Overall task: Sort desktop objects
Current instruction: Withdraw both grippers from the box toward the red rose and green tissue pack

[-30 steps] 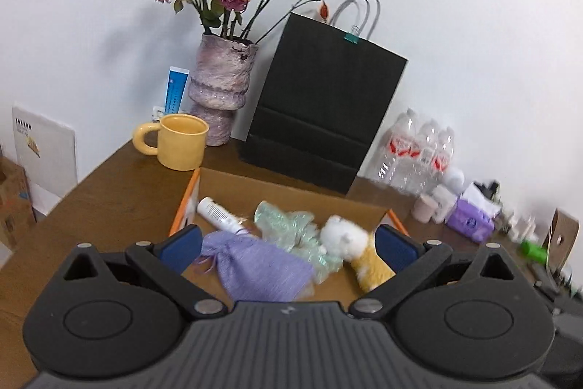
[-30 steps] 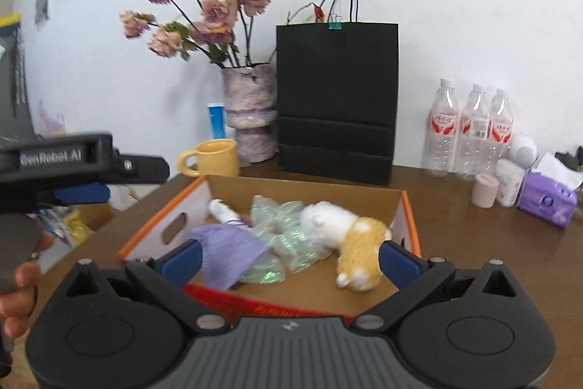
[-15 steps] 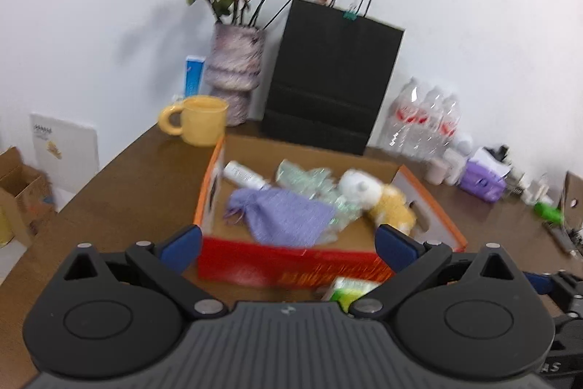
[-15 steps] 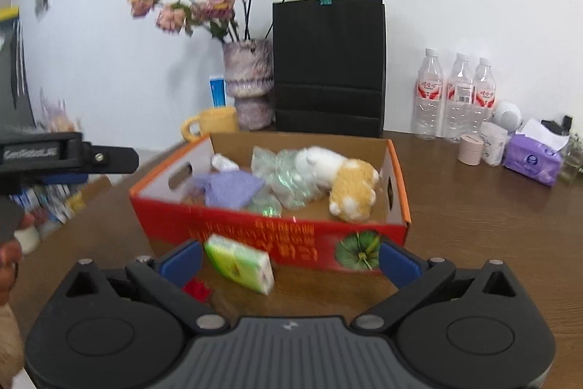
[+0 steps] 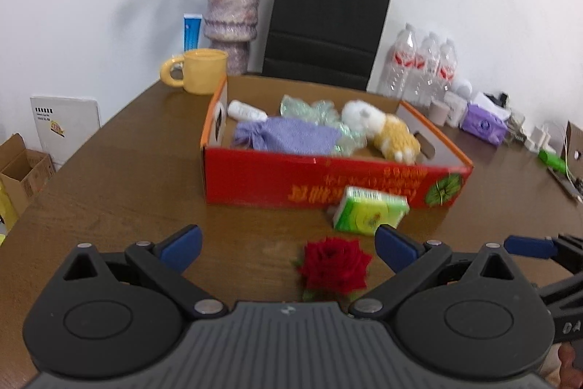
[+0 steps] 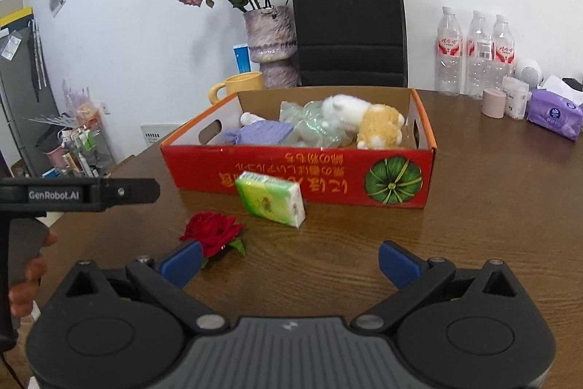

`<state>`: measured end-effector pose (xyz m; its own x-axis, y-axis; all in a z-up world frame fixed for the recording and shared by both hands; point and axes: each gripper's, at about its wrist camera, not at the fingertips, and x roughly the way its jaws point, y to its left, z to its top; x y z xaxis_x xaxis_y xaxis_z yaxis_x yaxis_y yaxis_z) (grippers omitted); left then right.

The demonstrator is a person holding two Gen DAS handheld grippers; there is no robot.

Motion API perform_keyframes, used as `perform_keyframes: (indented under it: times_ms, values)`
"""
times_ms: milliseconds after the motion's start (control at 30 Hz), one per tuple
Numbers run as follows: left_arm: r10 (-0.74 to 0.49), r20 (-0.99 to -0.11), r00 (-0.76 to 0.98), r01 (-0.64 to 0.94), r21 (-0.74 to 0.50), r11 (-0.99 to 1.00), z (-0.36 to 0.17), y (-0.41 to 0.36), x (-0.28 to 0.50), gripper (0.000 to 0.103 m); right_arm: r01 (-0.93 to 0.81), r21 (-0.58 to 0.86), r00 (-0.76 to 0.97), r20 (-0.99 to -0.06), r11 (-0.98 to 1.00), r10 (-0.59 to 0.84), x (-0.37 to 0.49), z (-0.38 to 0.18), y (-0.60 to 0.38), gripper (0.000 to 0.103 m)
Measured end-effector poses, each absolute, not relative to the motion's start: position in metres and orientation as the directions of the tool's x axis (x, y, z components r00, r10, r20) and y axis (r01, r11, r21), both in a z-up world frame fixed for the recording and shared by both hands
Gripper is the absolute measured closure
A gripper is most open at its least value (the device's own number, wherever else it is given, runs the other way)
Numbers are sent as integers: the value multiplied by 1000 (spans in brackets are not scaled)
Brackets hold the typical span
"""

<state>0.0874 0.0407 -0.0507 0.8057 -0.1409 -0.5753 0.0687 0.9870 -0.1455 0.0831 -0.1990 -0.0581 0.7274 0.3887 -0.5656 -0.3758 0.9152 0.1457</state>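
Note:
A red cardboard box (image 5: 328, 181) (image 6: 291, 170) stands on the brown table. It holds a purple pouch (image 5: 288, 135), a white tube (image 5: 246, 111), clear green wrap (image 5: 309, 110) and a white and yellow plush toy (image 5: 382, 130) (image 6: 364, 123). A green tissue pack (image 5: 370, 212) (image 6: 271, 199) leans against the box front. A red rose (image 5: 333, 265) (image 6: 213, 232) lies on the table nearer me. My left gripper (image 5: 288, 246) is open and empty, with the rose between its fingers. My right gripper (image 6: 289, 261) is open and empty, with the rose by its left finger.
At the back stand a yellow mug (image 5: 200, 71), a vase of dried roses (image 5: 233, 20), a black paper bag (image 5: 328, 24) and three water bottles (image 5: 422, 61). A purple tissue pack (image 6: 554, 113) lies at the right. Cardboard boxes (image 5: 22, 170) sit off the left edge.
Both grippers have pulled back from over the box toward the near table edge. The box front, the green tissue pack and the red rose have come into view.

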Motion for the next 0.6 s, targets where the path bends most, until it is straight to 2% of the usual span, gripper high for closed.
perform_keyframes:
  times_ms: [467,600]
  values:
    - [-192,-647,738,143,-128,981,-72,24,100,0,-367,59,751,-569,928,334,97,-65,-196,1]
    - [-200,-658,726,177,-103,979,-76,18,106,0,-420,-24,750,-573,907,331,111,-66,-187,1]
